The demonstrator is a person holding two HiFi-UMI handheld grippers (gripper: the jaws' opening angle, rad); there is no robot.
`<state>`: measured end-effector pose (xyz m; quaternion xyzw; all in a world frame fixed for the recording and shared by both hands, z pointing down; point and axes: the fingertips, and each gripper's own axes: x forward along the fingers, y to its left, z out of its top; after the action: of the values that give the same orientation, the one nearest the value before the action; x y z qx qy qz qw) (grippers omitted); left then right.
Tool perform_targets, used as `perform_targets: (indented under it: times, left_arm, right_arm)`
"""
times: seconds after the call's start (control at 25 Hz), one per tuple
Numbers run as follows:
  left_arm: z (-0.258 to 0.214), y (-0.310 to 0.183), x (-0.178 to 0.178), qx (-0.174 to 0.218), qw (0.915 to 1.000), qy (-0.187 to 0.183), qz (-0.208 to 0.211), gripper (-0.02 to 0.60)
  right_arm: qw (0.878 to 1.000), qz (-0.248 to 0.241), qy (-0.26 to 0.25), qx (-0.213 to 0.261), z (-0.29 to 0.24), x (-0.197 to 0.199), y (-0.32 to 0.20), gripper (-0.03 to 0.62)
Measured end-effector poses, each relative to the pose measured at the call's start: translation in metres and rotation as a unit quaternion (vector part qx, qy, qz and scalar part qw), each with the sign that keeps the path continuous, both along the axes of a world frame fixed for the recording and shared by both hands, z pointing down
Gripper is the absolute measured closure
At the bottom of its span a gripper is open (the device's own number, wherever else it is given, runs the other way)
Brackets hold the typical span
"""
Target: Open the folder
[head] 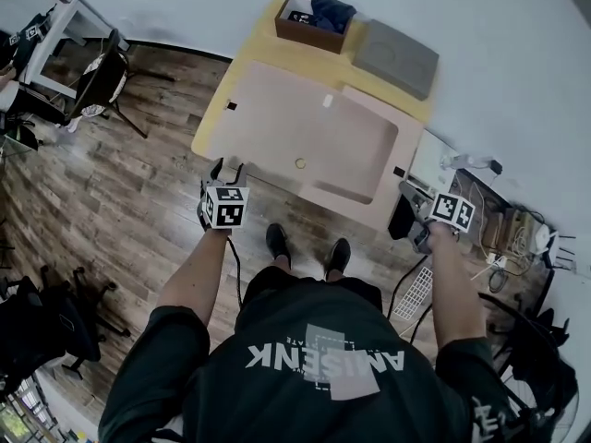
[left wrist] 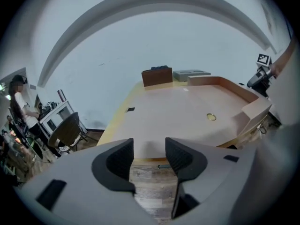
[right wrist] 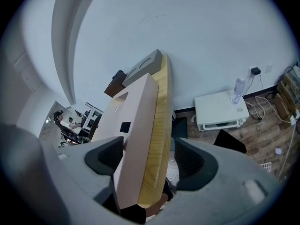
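left gripper (left wrist: 149, 148) jaws apart, empty, pink folder (left wrist: 187, 114) just ahead; right gripper (right wrist: 150, 148) jaws apart, straddling folder edge and tabletop (right wrist: 158, 135).

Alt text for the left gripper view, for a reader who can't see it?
The left tongs stand open and empty just short of a yellow table largely covered by a large pink folder. A brown box sits at the table's far end.

Head view: steeply down on the surface (head: 259, 44), from high. Left gripper view: across it from the near edge. Right gripper view: close along its side edge. All share the folder (head: 305, 137).
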<state>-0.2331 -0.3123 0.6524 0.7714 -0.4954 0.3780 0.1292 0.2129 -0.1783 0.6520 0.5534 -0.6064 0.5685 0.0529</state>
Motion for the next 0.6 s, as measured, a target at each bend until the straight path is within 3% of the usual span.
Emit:
perform_targets:
  times: [0.16, 0.36, 0.6]
  left_arm:
    - [-0.033, -0.002, 0.017, 0.016, 0.9987, 0.035, 0.032, 0.385]
    - [-0.078, -0.003, 0.043, 0.039, 0.9933, 0.1, 0.043, 0.385]
    - [-0.148, 0.007, 0.079, 0.055, 0.9743, 0.213, 0.05, 0.415]
  right_arm:
    - [0.999, -0.007, 0.011, 0.038, -0.019, 0.0, -0.007, 0.264]
    - [0.997, -0.008, 0.022, 0.08, -0.051, 0.003, -0.013, 0.264]
    - [0.985, -0.031, 0.046, 0.163, -0.12, 0.007, -0.009, 0.264]
